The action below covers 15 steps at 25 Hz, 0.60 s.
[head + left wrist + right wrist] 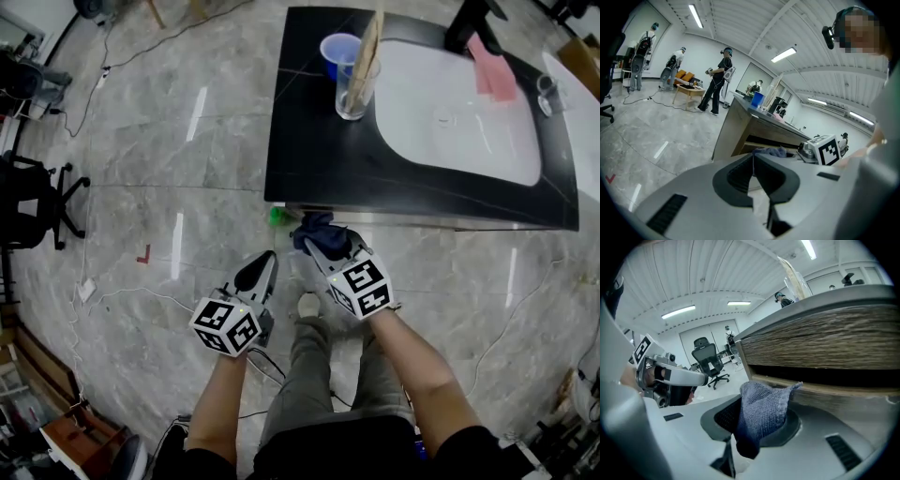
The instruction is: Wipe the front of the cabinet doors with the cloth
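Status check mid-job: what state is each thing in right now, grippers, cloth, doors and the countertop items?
Right gripper: shut on cloth.
Left gripper: shut, empty.
Cloth: bunched between the jaws.
Cabinet doors: look closed.
Blue cup: upright on counter.
Glass: upright, stick inside.

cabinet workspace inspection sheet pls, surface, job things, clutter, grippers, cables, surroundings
surface: black countertop with white basin; wood-grain cabinet front below
job's things: blue cloth clamped in right gripper, close to cabinet front; contact cannot be told
clutter: blue cup, glass of wooden sticks, pink item on countertop; green object on floor
grippers: right gripper shut on blue cloth; left gripper shut, empty
cables: cable trailing over floor
surroundings: office chair; people at work behind
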Tool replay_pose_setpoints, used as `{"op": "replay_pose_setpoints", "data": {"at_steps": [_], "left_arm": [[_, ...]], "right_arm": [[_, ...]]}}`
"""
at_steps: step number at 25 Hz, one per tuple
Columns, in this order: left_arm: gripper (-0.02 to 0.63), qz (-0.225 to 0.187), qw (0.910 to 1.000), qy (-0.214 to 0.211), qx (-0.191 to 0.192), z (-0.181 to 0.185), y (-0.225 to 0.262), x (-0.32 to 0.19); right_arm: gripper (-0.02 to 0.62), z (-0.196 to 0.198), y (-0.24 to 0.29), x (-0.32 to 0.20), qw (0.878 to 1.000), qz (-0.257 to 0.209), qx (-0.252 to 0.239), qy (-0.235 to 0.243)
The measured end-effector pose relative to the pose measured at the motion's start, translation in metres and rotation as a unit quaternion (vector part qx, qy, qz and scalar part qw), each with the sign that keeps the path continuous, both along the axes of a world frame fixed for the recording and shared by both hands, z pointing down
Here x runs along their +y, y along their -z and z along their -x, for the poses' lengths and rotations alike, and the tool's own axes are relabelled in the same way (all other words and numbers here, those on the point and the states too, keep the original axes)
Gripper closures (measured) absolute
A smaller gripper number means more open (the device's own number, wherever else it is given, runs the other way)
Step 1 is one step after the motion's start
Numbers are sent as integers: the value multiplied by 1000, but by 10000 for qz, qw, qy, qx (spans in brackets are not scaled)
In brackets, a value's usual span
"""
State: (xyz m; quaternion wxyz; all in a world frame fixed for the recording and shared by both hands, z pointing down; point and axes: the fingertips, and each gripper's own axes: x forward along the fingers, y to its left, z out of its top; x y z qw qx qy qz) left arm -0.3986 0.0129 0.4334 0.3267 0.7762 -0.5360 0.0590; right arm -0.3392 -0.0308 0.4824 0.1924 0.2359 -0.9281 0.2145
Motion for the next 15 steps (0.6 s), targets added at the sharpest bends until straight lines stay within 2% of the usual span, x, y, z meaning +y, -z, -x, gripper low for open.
{"op": "replay_pose_setpoints", "data": {"at_steps": [5,15], "left_arm": [[591,22,9999,-153,-1,-38,-4,-5],[591,72,9977,-668,96,-139,-11,-24]], "right_arm": [[486,-48,-4,-8,9997,11,84,-219],[486,-161,-9,-28,9971,-69,286,-703]]}}
